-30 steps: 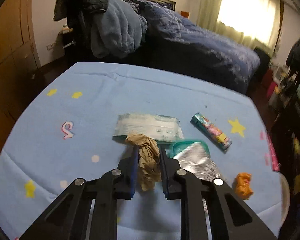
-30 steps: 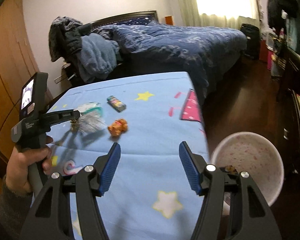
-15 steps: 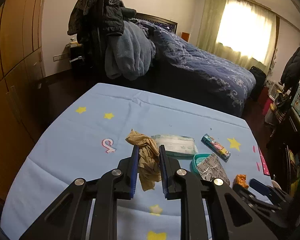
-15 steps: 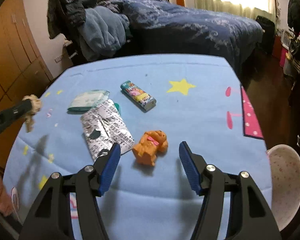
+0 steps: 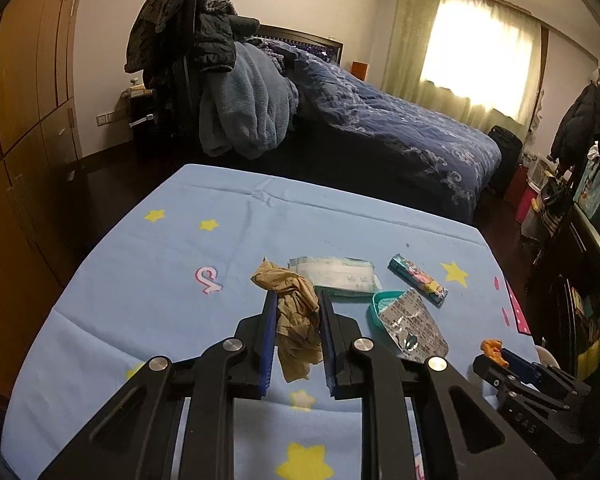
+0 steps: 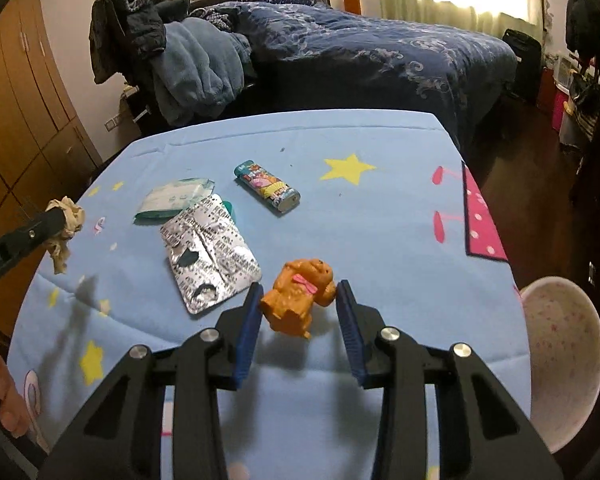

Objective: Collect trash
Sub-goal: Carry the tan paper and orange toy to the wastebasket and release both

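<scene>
Right tongs (image 6: 298,312) closing around orange toy (image 6: 300,300), foil pack (image 6: 210,252) beside.

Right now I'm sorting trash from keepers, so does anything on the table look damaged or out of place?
The foil pill sheet is crumpled, with torn-open blisters, and lies partly over a teal lid. An orange toy dog lies tipped on its side between the closing right tongs; among the wrappers, it may not be trash.

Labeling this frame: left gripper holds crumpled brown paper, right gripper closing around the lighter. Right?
Not the lighter. The right wrist view shows the right gripper closing around the orange toy; the lighter lies farther back. The left gripper does hold the paper.
</scene>
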